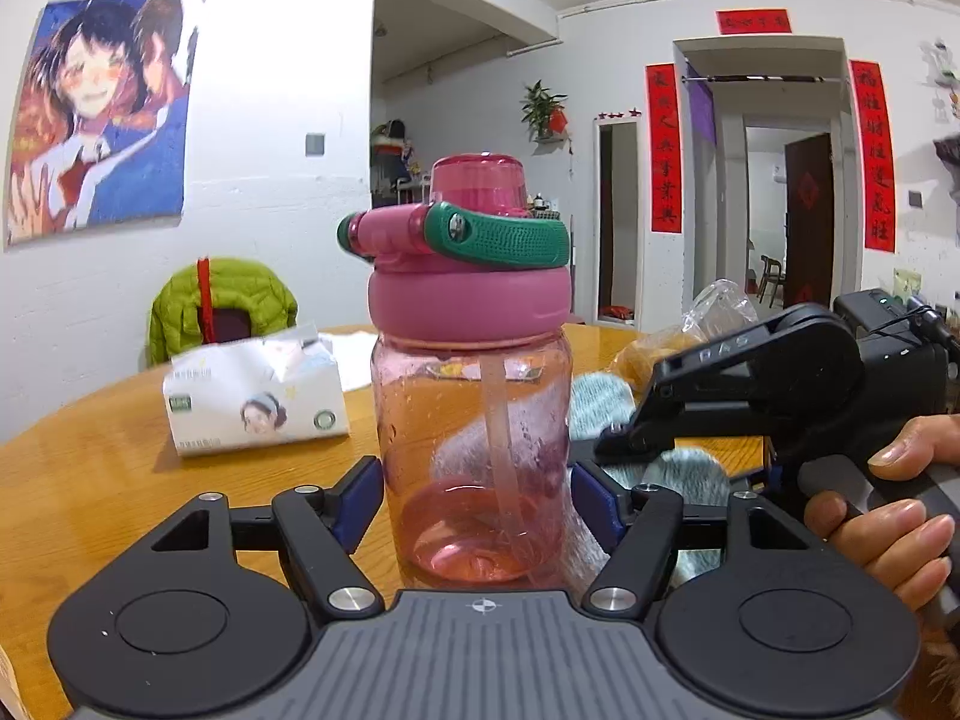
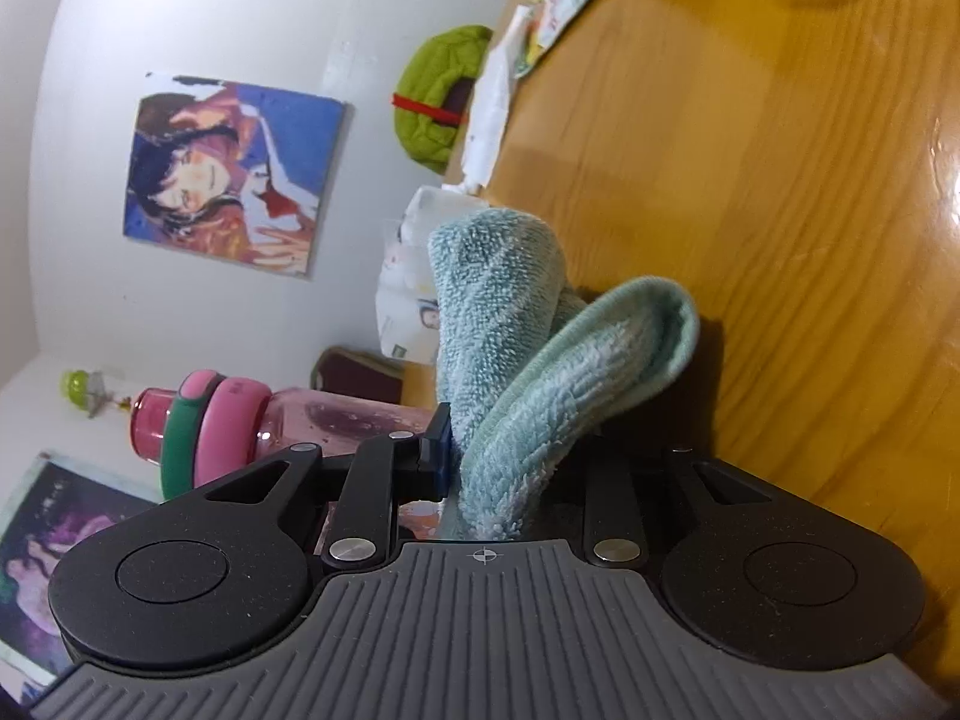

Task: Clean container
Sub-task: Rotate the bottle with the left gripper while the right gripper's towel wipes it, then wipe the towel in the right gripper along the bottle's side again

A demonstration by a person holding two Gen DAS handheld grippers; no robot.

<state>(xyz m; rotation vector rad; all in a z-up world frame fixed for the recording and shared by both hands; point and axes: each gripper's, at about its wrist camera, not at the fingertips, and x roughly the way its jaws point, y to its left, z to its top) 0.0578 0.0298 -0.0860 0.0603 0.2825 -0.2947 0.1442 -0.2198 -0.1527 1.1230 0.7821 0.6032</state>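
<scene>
The left gripper's (image 1: 477, 498) fingers flank the upright pink transparent plastic bottle (image 1: 474, 360) unclamped, while at its 3 o'clock the right gripper's (image 2: 510, 450) fingers pinch a pale teal terry cloth (image 2: 540, 360).

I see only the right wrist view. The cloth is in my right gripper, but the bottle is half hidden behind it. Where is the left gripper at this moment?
Observer: The left gripper has the bottle between its pads, low on the body. I cannot tell whether they press on it.
Operator: Is the bottle upright?
Observer: Yes, upright, with a straw inside.
Operator: How near is my cloth to it?
Observer: In the left wrist view, the cloth in the right gripper is just beside the bottle's right side. It is unclear whether they touch.
</scene>
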